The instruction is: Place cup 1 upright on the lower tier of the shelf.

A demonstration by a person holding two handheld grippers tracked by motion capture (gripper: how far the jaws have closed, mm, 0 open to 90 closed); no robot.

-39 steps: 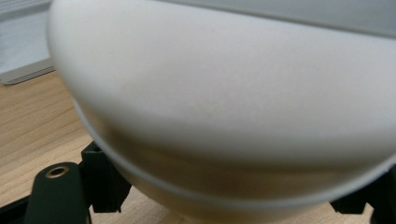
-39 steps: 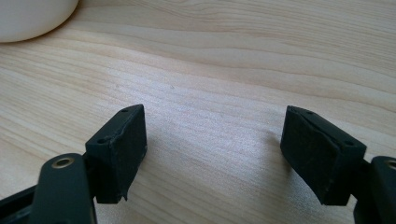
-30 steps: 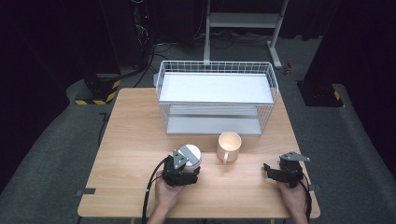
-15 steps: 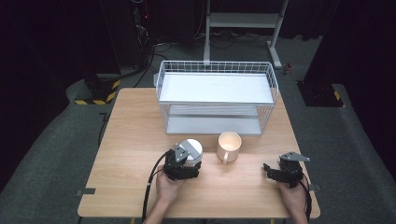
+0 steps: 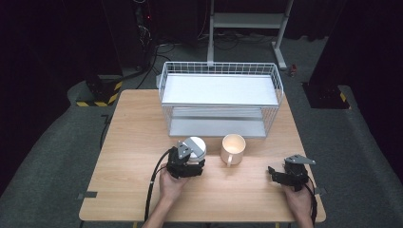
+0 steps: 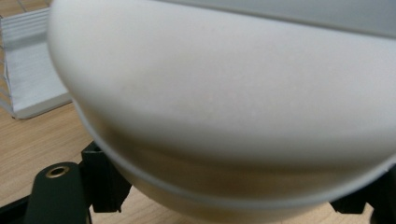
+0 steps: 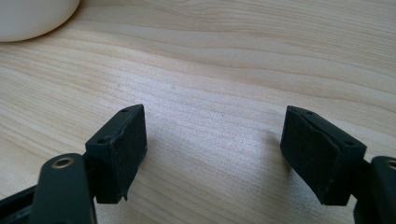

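Left gripper is closed on a white cup, and the person's left hand holds it near the front middle of the wooden table. In the left gripper view the cup's pale round wall sits very close to the camera, with one black jaw at its lower left and the other at its lower right, so the jaws clamp the cup from both sides. From the high view the cup appears tilted, with its grey-white face turned up and a little toward the rack. If the cup rests on the table or is lifted, one cannot tell.

Just to the right of this cup stands a cream mug, upright, with its handle pointing toward the person. The two are near each other but not touching.

Right gripper rests low over the table near the front right corner, well apart from the mug, in the person's right hand. In the right gripper view its jaws stand apart with bare wood between them, and a part of the mug shows at the top left corner.

Behind both cups, a white wire rack with two shelves stands at the far side of the table.
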